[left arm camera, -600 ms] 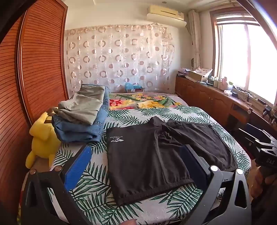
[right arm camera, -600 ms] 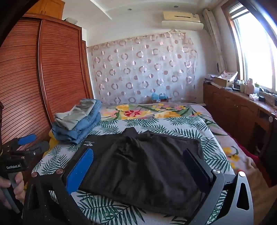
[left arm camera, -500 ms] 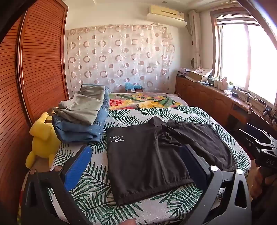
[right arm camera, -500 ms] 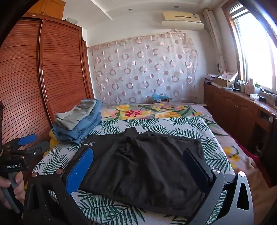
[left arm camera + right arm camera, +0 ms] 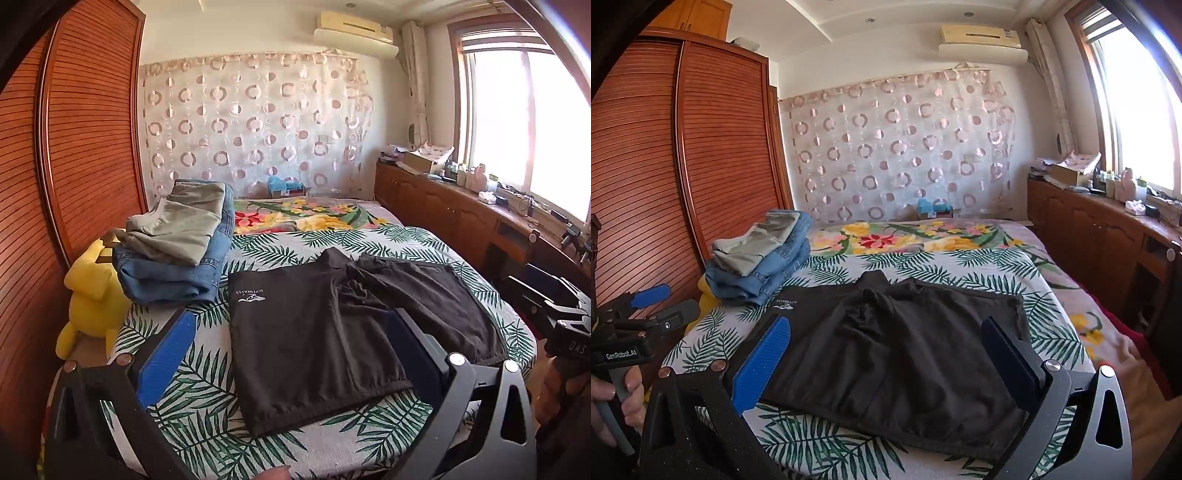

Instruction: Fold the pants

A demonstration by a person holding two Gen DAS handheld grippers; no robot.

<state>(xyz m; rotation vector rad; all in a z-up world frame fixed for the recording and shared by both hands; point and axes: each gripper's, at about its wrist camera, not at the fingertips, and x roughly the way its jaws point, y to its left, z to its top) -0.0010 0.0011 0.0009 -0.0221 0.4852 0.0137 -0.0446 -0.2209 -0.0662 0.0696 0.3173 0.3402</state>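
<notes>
Lying flat across the middle of both views, the black pants [image 5: 332, 332] sit on the leaf-print bed cover [image 5: 207, 406], their near hem close to the bed's front edge. A stack of folded jeans [image 5: 173, 254] rests just beside their upper-left corner, with a yellow plush toy [image 5: 92, 291] at the frame's left against the wooden wardrobe [image 5: 74, 147]. Bare cover shows beyond the pants toward the floral pillow end. The left gripper [image 5: 288, 354] hovers low at the bottom of its frame, fingers spread wide, grasping nothing. The right gripper [image 5: 886, 362] hangs likewise, released, framing the pants' lower half.
</notes>
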